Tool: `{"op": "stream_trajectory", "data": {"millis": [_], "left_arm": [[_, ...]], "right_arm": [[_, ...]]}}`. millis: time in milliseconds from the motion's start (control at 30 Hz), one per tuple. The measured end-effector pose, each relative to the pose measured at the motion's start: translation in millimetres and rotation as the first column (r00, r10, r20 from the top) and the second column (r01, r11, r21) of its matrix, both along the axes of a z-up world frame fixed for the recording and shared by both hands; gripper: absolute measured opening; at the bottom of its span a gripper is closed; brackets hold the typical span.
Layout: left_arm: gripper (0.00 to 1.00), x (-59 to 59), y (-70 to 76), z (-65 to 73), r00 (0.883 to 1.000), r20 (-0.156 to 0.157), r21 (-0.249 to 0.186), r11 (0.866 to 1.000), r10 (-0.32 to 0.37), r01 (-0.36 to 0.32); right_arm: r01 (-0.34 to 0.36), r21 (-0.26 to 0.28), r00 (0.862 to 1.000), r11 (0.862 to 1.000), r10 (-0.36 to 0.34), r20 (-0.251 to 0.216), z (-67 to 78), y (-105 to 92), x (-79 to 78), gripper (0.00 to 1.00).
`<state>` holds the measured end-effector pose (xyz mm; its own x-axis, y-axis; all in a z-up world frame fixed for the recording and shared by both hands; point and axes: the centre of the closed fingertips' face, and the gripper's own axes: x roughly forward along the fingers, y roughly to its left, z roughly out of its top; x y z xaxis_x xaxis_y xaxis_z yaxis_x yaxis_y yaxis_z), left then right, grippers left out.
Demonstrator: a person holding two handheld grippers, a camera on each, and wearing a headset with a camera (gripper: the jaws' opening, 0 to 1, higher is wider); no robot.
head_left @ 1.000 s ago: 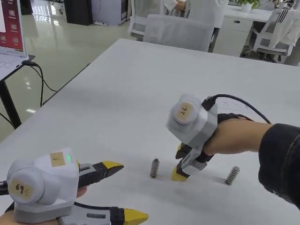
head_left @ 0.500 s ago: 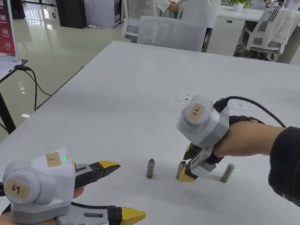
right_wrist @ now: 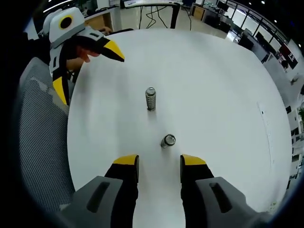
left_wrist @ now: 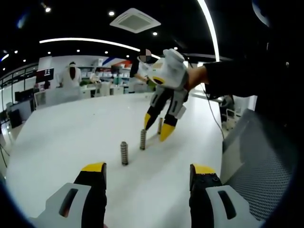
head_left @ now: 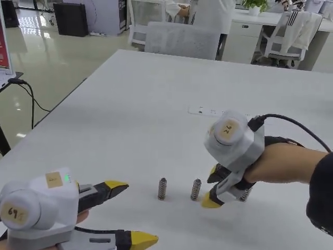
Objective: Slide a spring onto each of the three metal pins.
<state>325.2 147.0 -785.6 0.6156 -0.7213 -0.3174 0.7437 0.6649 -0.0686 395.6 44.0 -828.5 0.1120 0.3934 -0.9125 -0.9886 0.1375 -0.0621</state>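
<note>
My right gripper point(right_wrist: 159, 164) points tips-down at the table point(head_left: 156, 104), jaws parted and empty; the middle spring point(right_wrist: 167, 140) stands just ahead of the gap, long axis upright, so I see it nearly end-on; the far spring point(right_wrist: 150, 98) lies beyond it, toward my left gripper point(head_left: 130, 212), which is wide, empty and well apart. I count three springs, upright in a row; the third spring point(head_left: 244, 194) sits beside my right jaws. I can pick out no bare pin; probably each is already sleeved.
</note>
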Motion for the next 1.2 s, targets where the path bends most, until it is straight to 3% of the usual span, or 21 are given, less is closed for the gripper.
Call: {"op": "stream_trajectory", "data": {"millis": [633, 1200], "left_arm": [[0.68, -5.4, -7.3, -3.4, 1.000, -0.008, 0.003, 1.000, -0.018, 0.018], [0.69, -8.2, -9.5, -5.9, 0.999, -0.024, 0.008, 1.000, -0.022, 0.023]], "right_arm": [[0.101, 0.060, 0.995, 0.993, -0.099, -0.029, -5.8, -31.6, -26.6, 0.33], [0.201, 0.102, 0.979, 0.974, -0.197, -0.049, -8.5, -65.3, -39.6, 0.33]]}}
